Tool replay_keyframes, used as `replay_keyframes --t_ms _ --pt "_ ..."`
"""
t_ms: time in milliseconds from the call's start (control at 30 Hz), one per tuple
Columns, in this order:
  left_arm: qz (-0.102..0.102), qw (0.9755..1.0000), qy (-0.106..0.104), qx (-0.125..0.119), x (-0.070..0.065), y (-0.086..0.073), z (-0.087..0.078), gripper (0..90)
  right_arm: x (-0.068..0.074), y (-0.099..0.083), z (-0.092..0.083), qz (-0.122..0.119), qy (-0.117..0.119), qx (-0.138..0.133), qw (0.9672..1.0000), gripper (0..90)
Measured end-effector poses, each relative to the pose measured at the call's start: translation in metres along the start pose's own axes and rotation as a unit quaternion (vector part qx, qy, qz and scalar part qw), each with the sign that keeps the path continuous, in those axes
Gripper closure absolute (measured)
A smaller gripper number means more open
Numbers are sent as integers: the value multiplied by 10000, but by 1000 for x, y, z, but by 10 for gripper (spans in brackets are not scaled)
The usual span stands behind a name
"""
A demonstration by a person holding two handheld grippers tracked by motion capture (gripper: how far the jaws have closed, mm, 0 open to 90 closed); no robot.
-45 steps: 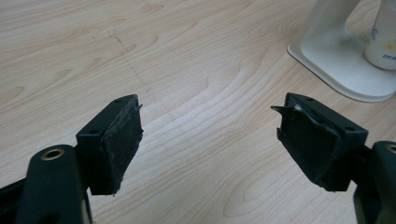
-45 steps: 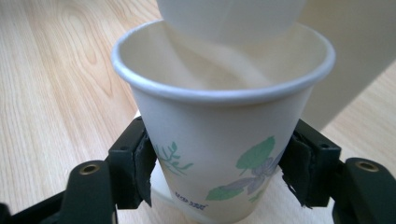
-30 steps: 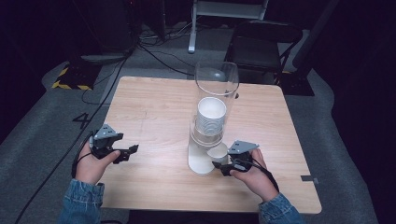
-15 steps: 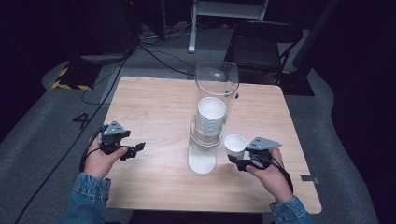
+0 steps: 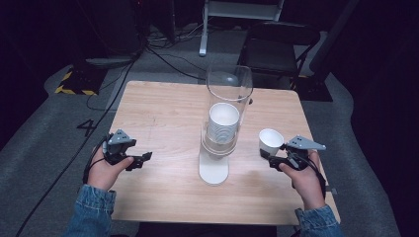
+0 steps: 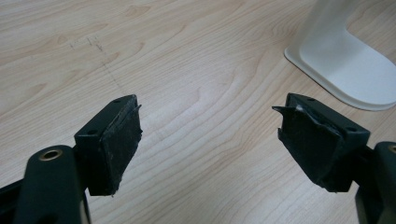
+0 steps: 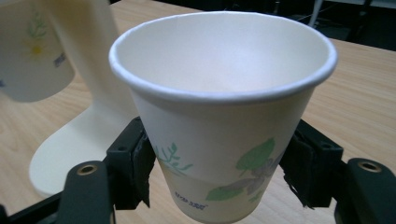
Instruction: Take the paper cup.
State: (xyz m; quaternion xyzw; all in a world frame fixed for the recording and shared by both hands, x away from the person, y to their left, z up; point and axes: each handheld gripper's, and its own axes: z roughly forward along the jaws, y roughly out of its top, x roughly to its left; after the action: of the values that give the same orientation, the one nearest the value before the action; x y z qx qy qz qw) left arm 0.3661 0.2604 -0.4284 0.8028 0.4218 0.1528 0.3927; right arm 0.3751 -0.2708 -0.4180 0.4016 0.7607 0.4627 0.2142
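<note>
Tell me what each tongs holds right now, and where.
Right tongs clamp the white floral-printed paper cup by its lower side wall. Left tongs are open, holding nothing.

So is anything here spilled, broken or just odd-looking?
Nothing spilled. The paper cup sits upright and undented in the right tongs. One oddity: the left tongs have frayed, peeling pads.

A light wooden table carries one thing directly: the white foot of a cup dispenser, standing just toward six o'clock of the tabletop's centre
</note>
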Motion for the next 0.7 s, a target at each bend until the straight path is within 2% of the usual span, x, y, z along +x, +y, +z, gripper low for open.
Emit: replay_keyframes --t_ms 200,400,600,700 --pt "-50 9999 115 31 2 -8 -8 209 -17 0 3 210 -325 -105 9992 329" --pt "-165 9996 202 46 4 -17 -15 209 -34 -4 14 442 -637 -260 9967 327" --pt "-212 9994 273 67 7 -23 -22 209 -48 -9 28 375 -834 -314 9953 326" --pt "-266 9992 305 79 7 -25 -24 209 -53 -13 37 500 -861 -422 9941 326"
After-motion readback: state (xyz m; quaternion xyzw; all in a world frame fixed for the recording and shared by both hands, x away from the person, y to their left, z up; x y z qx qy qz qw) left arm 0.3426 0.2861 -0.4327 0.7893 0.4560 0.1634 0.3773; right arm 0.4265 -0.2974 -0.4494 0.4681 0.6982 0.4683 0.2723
